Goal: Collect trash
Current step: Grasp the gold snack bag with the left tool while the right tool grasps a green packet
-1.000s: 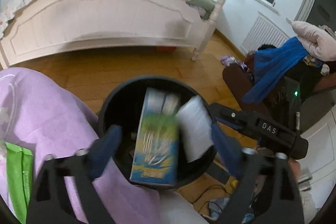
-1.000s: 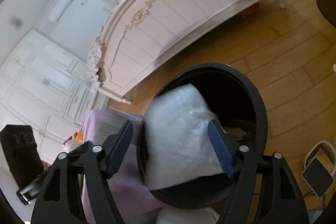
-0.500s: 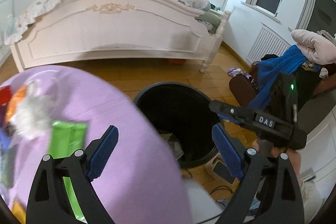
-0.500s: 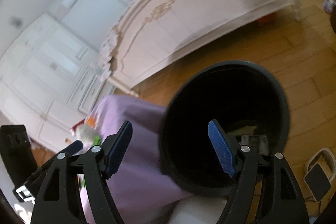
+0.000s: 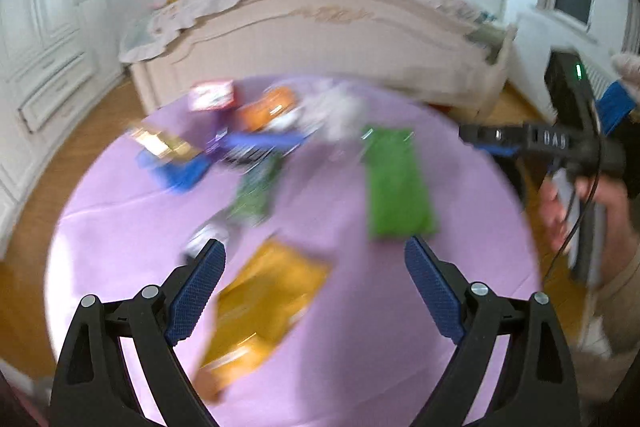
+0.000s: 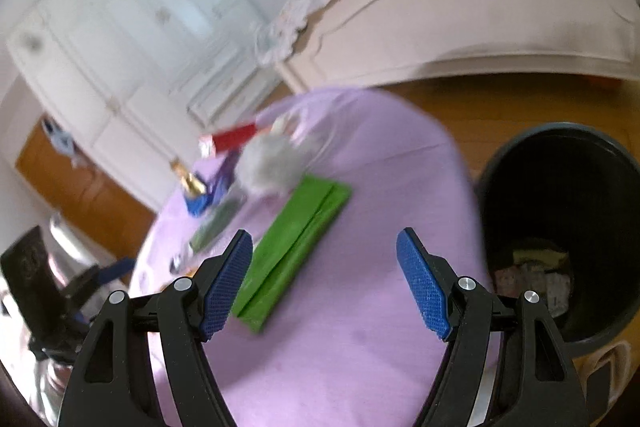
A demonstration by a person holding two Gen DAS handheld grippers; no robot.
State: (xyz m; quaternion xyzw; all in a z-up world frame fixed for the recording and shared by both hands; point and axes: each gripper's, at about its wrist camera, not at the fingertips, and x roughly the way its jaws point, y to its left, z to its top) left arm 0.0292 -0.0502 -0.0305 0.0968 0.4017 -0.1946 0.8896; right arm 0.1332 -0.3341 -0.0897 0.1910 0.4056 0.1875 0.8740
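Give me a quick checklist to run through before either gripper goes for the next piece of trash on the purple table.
1. Left gripper open, empty: ok.
2. Right gripper open, empty: ok.
3. Trash left on the purple table: ok, green packet and orange packet lie flat.
4. Black bin open, with room: ok.
5. Picture sharp enough to aim: not ok, blurred.
6. Far pile items separable: cannot tell.

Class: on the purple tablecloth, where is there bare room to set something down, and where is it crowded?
Bare cloth lies between the green packet and the black bin, and in front of both. The far side is crowded with wrappers around the white wad.
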